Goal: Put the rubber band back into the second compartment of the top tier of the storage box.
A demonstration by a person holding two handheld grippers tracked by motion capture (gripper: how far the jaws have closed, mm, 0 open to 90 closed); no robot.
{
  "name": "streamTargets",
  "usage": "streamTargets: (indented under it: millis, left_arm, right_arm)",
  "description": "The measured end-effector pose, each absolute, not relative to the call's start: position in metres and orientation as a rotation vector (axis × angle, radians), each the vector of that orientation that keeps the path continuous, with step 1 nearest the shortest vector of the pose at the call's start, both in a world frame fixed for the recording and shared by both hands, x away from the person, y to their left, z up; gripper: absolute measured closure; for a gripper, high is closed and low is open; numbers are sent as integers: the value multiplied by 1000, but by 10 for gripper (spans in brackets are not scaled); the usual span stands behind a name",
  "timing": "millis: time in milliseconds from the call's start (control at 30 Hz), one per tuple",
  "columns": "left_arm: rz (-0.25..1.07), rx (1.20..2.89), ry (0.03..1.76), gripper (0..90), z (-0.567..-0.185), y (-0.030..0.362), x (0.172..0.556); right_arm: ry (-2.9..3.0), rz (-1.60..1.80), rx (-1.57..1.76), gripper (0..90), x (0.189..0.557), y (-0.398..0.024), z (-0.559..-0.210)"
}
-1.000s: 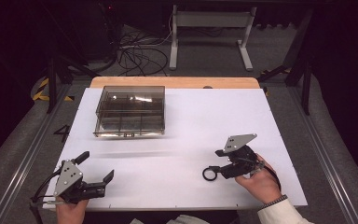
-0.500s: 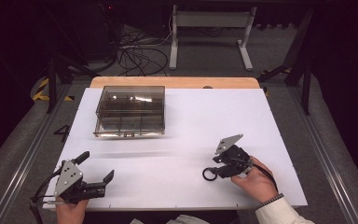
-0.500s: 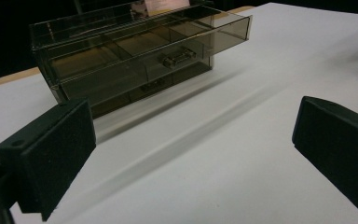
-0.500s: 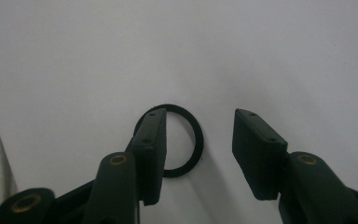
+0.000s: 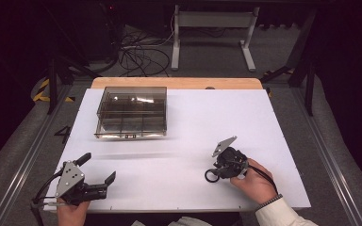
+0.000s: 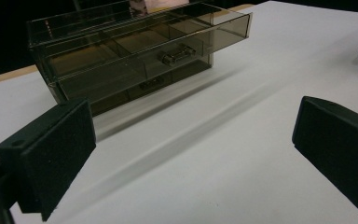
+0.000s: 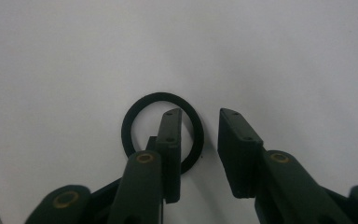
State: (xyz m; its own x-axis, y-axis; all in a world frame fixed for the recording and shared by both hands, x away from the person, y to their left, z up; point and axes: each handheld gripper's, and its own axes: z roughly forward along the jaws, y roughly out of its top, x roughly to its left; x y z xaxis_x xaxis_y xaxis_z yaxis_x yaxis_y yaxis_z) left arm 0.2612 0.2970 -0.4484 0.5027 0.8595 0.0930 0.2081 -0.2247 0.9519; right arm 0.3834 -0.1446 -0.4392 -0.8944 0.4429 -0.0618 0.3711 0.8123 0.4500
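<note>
With one ring straddled, right tongs just been closing.

A dark "4" stands on the grey floor just left of the table, near its far-left corner. Nothing else is legible.

Black ring flat on table

Dark room, grey floor (cables tangled), metal stand beyond.
</note>
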Motion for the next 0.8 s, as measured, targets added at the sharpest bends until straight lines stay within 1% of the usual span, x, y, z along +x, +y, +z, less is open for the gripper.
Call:
streamTargets:
  millis: [267,633,800]
  left_arm:
    - [794,1721,906,3,-448,297,261]
    - [795,1719,906,3,-448,297,261]
    - [794,1716,907,3,-448,296,261]
  right_arm:
    - [2846,614,646,861,384,-142,-443]
    - [2833,632,633,875,382,-142,-441]
    - [2806,692,621,874,380,-144,-434]
